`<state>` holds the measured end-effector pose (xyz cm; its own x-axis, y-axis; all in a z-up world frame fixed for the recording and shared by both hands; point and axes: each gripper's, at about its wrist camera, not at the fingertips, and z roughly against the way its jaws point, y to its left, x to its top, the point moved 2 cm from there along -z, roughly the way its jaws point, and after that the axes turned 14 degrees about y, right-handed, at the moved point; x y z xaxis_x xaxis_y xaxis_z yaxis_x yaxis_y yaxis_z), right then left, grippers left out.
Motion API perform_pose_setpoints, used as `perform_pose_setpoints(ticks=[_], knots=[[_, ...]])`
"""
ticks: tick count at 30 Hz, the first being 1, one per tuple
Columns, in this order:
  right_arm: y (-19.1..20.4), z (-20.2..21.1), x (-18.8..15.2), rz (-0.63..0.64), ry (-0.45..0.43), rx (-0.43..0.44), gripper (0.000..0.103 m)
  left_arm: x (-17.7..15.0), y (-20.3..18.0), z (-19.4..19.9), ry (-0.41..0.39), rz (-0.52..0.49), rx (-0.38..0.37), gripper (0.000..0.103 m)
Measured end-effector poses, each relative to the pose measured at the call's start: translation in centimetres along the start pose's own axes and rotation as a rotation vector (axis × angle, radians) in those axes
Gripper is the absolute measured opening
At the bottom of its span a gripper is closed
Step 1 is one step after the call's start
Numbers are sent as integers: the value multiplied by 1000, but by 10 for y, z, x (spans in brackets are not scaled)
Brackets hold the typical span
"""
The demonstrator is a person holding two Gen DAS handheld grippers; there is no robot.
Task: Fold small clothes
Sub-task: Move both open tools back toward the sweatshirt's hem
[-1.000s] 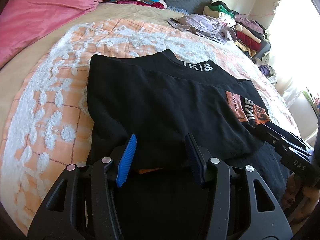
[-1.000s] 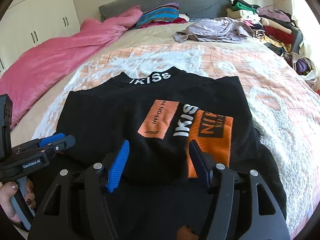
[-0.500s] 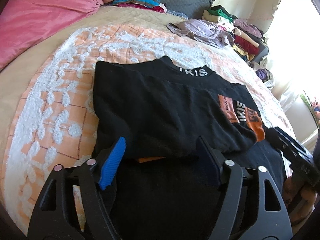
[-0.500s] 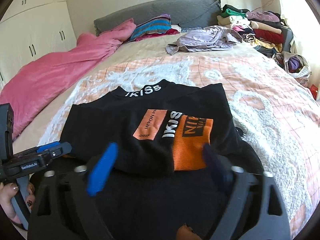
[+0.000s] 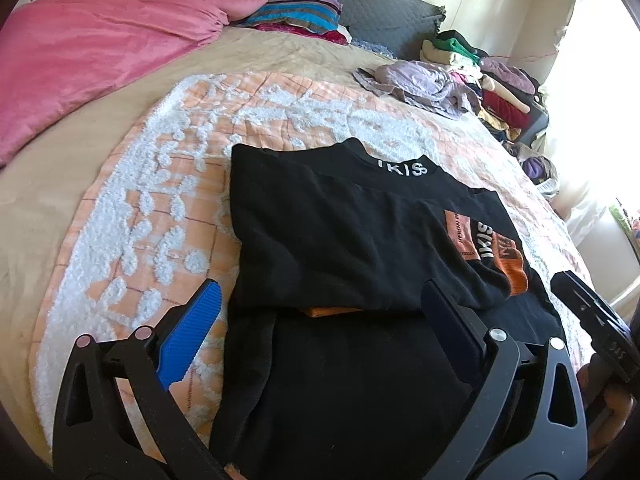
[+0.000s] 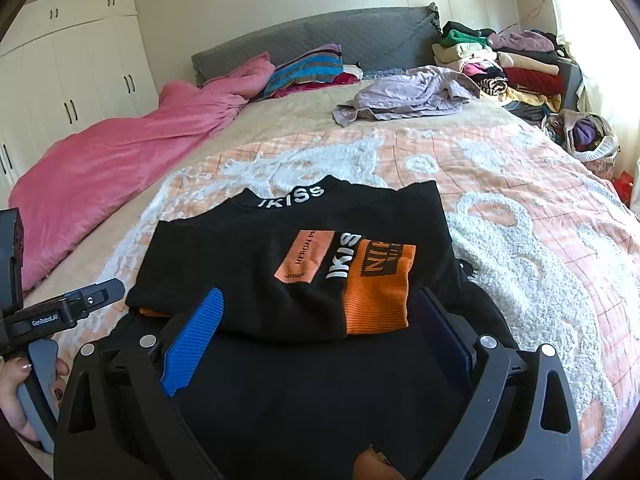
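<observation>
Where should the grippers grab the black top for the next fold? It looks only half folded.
Probably the near folded edge of the black top, one corner per gripper, coming from the near side: that edge lies straight, facing the open left gripper and right gripper.

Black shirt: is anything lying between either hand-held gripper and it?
Nothing visible. The black shirt lies half-folded on the quilt, directly ahead of the left hand-held gripper and right hand-held gripper, both open with nothing between their pads.
</observation>
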<state>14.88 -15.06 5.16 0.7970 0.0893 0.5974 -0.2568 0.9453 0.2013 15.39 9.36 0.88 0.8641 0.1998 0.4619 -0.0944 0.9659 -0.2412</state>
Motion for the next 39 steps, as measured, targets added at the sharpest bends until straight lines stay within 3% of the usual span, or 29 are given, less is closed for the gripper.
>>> perform_pose_setpoints(ticks=[18, 39], knots=[[5, 39, -9, 28, -57, -12, 95, -24, -13, 33, -49, -54, 28, 93], [-15, 65, -45, 62, -22, -93, 95, -58, -5, 61, -54, -61, 89, 93]])
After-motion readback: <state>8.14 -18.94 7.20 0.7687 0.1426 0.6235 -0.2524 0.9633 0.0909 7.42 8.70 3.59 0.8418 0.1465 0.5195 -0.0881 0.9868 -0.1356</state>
